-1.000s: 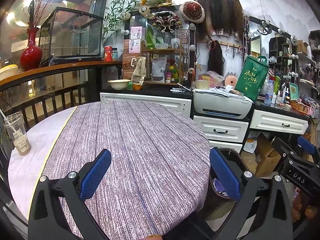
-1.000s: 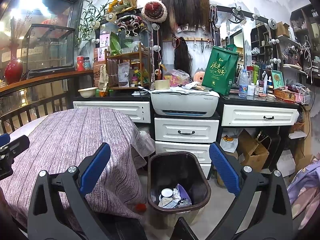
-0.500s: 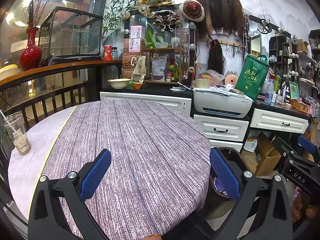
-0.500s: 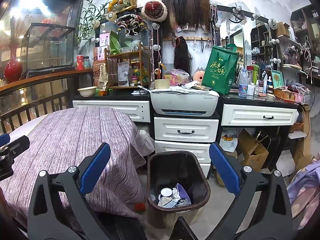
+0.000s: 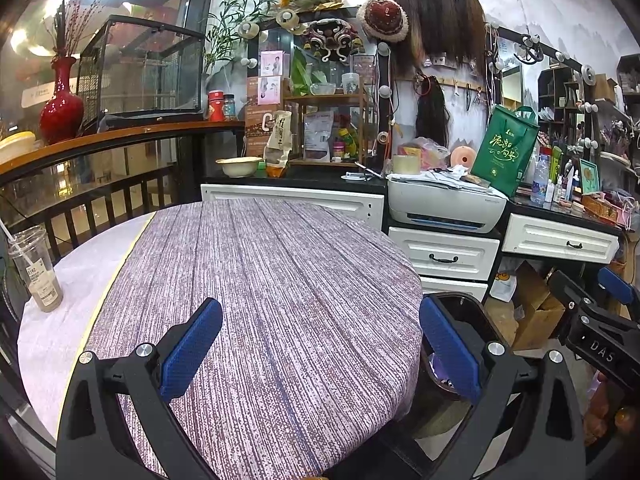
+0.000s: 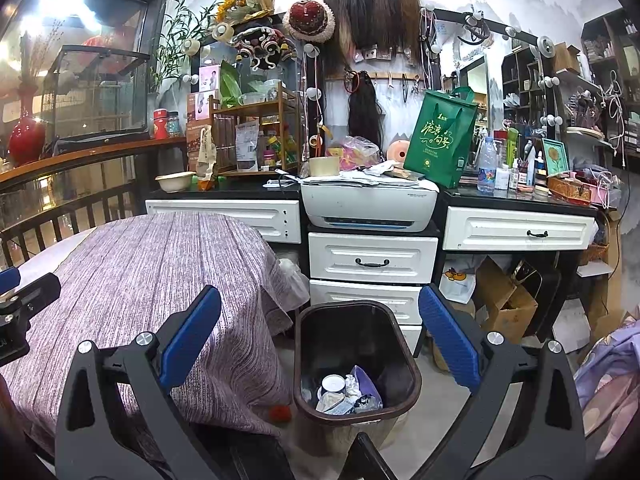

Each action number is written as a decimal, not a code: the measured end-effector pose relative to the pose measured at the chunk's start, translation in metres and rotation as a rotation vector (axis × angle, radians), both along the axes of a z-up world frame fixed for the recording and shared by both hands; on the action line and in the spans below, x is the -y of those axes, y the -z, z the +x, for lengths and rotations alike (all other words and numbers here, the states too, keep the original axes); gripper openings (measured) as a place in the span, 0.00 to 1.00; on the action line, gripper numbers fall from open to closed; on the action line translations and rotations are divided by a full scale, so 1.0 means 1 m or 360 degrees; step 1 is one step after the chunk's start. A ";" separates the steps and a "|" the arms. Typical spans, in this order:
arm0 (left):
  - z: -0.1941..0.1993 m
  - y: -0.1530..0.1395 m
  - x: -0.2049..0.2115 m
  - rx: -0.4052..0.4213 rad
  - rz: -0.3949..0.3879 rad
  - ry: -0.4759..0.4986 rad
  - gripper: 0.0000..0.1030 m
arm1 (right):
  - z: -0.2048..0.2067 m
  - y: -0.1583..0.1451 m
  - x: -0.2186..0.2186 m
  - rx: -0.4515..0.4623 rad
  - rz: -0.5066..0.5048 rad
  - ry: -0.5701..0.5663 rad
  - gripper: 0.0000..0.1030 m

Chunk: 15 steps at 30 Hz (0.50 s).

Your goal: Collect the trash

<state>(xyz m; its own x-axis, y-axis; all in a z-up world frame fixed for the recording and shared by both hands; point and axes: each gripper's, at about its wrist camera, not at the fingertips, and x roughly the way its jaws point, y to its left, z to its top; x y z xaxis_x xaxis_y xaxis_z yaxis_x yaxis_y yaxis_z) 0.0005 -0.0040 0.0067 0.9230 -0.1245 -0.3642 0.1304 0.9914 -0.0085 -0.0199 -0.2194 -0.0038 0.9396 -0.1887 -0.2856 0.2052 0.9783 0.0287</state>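
A round tabletop (image 5: 280, 300) covered in a purple and white striped cloth fills the middle of the left wrist view, with a strip of plain white cloth along its left side. Behind it runs a long black counter (image 6: 520, 200) over white drawers (image 6: 372, 258), crowded with jars, bottles and packets, and the wall above is hung with hair pieces and a red hat. A white printer (image 6: 368, 204) sits on the drawer unit with papers piled on top, and a green tote bag (image 6: 440, 136) stands upright just beside it. On the floor beside the tabletop's right edge, in front of the drawers, stands a dark trash bin (image 6: 356, 360); in the right wrist view its bottom holds the trash (image 6: 346, 392): crumpled paper, a white cup or lid and a purple scrap. A small red object (image 6: 279, 413) lies on the floor just left of the bin. A cardboard box (image 6: 506, 304) sits under the counter to the right. A clear plastic cup (image 5: 36, 270) with a straw and a little brown drink stands upright on the white cloth at the tabletop's far left. The left claw (image 5: 320, 344) hangs above the tabletop, its blue pads spread wide and holding nothing. The right claw (image 6: 320, 344) hangs above the bin, likewise spread wide and empty.
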 end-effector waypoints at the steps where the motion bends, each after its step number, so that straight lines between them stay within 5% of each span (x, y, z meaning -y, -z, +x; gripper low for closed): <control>1: 0.000 0.000 -0.001 -0.0001 0.0005 0.0001 0.95 | 0.000 0.000 0.000 -0.0001 -0.0001 0.0000 0.94; 15: 0.001 0.000 -0.010 -0.0007 -0.0005 0.0009 0.95 | 0.000 0.001 0.000 -0.0005 0.0001 0.0000 0.94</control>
<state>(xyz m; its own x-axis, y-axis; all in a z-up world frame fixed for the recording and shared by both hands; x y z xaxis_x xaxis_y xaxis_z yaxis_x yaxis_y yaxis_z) 0.0018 0.0062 0.0067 0.9205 -0.1310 -0.3681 0.1360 0.9906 -0.0124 -0.0196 -0.2196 -0.0053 0.9388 -0.1883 -0.2886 0.2051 0.9783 0.0287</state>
